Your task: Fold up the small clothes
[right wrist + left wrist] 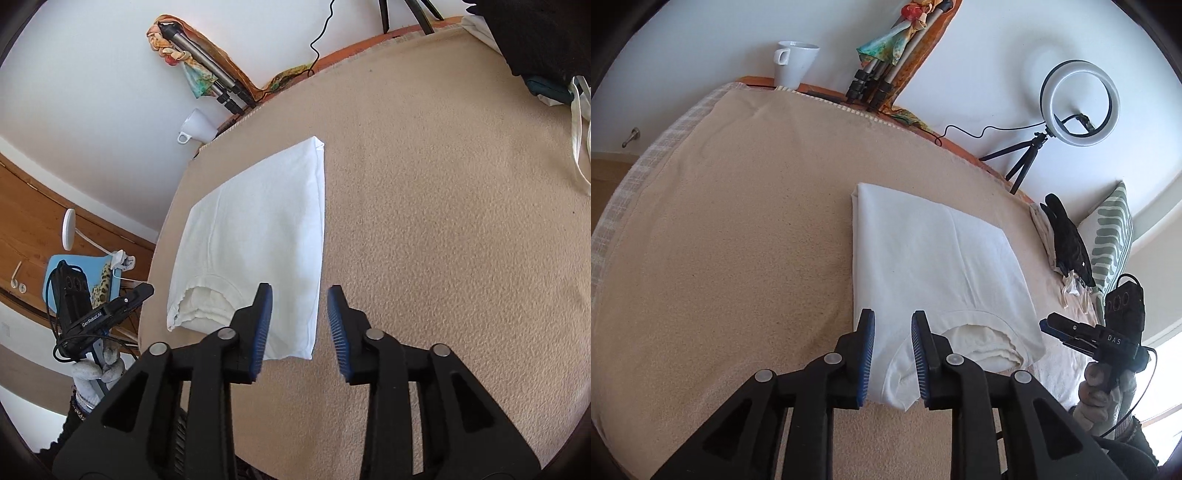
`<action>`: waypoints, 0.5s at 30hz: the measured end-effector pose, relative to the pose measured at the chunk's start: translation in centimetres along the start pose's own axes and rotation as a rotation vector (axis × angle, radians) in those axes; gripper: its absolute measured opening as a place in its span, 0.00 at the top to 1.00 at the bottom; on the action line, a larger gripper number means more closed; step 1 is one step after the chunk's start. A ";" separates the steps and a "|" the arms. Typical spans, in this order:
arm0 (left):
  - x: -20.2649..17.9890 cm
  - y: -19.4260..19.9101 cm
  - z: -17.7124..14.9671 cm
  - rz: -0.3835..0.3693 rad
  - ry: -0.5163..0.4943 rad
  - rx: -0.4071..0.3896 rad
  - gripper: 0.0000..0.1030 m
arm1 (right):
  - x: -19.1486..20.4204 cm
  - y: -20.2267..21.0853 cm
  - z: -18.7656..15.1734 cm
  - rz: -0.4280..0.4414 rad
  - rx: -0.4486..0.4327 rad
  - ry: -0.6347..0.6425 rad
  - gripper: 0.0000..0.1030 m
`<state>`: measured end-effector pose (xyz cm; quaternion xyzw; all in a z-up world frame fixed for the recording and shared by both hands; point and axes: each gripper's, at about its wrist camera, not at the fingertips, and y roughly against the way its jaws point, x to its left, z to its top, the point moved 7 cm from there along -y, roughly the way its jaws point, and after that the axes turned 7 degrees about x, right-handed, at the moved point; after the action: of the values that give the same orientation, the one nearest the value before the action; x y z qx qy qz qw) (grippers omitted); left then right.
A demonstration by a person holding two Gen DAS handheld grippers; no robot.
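Note:
A white T-shirt (934, 258) lies folded into a long rectangle on the beige blanket (738, 240), collar end toward me. My left gripper (893, 325) is open, its fingers hovering over the shirt's near left corner, holding nothing. My right gripper (300, 299) is open over the shirt's (258, 229) near right corner and holds nothing. The right gripper also shows in the left wrist view (1049, 326) at the shirt's right side. The left gripper shows in the right wrist view (142, 290) off the blanket's left edge.
A white mug (796, 62) and folded tripod (879, 74) stand at the far edge. A ring light (1078, 103) on a small tripod stands far right. A pile of black and white clothes (1067, 243) and a striped cushion (1112, 236) lie at the right.

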<state>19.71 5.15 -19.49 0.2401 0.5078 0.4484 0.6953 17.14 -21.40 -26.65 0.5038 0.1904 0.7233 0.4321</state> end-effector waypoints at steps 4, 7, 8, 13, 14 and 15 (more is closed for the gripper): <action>0.2 -1.5 -0.4 -0.015 0.017 0.034 0.81 | -0.5 -1.1 -0.5 0.032 0.023 -0.025 0.59; 0.8 -2.3 -0.9 -0.002 0.018 0.057 0.81 | 0.6 -1.5 -1.5 0.028 0.054 0.046 0.73; 1.0 -2.5 -1.0 0.007 0.020 0.060 0.81 | 0.9 -1.7 -1.9 0.049 0.081 0.050 0.94; 1.6 -2.6 -1.4 0.017 0.020 0.065 0.81 | 0.7 -0.9 -2.0 0.184 0.099 -0.010 0.95; 1.6 -2.6 -1.5 0.021 0.015 0.068 0.81 | 0.2 -1.3 -2.1 0.203 0.119 -0.032 0.95; 1.6 -2.6 -1.6 0.025 0.012 0.070 0.81 | -0.3 -1.8 -2.4 0.224 0.144 -0.060 0.95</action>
<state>19.36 5.11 -22.91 0.2681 0.5243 0.4402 0.6778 15.86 -20.29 -29.12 0.5731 0.1712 0.7361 0.3168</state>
